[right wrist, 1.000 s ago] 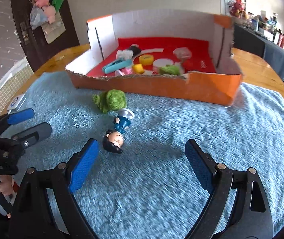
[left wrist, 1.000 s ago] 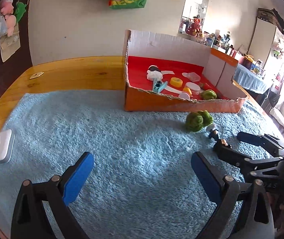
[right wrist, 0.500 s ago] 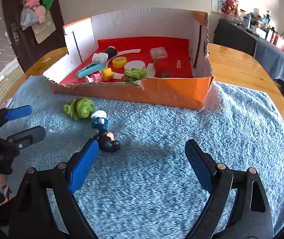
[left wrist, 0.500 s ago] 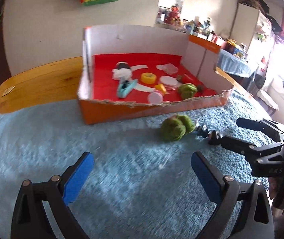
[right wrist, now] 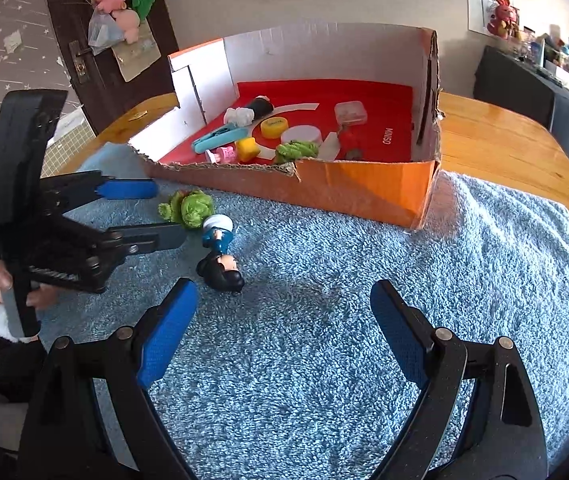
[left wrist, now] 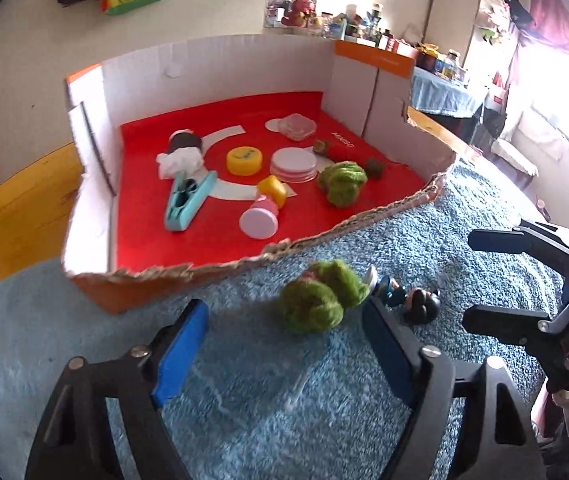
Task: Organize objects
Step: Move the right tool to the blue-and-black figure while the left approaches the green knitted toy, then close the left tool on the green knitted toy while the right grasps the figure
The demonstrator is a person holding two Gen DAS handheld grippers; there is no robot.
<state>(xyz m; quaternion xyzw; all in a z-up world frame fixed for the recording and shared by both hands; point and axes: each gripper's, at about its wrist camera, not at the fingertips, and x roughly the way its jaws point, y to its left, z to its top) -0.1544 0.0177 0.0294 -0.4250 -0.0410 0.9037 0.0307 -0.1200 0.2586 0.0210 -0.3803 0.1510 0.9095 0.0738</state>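
Blue towelling (right wrist: 324,320) covers the near part of the worktop, and both tools hang over it with their jaws spread wide and nothing between them. Left tool (left wrist: 284,344) is lined up on the green fuzzy toy (left wrist: 318,296), which lies on the towel just ahead of its blue pads — in the right wrist view the toy sits close between the two left fingers (right wrist: 132,189), untouched as far as I can tell. Right tool (right wrist: 284,320) waits behind the small figurine (right wrist: 220,256), which lies on its side just right of the green toy, its dark head nearest.

My reading: the pick-up of the green toy is the step in hand. What it calls for next is a short push forward and down so the pads straddle the soft ball, then a gentle squeeze — it looks squashy — and a lift over the torn front wall.

Beyond sits the cardboard box (left wrist: 92,280), orange outside, red floor inside, already holding a second green ball (left wrist: 342,182), a yellow cap (left wrist: 245,161), white discs (left wrist: 293,165) and a teal case (left wrist: 190,202). Wooden worktop (right wrist: 504,136) shows past the towel; farther off are pale walls, a green bag hung high, a dark door on the left and cluttered shelves on the right.
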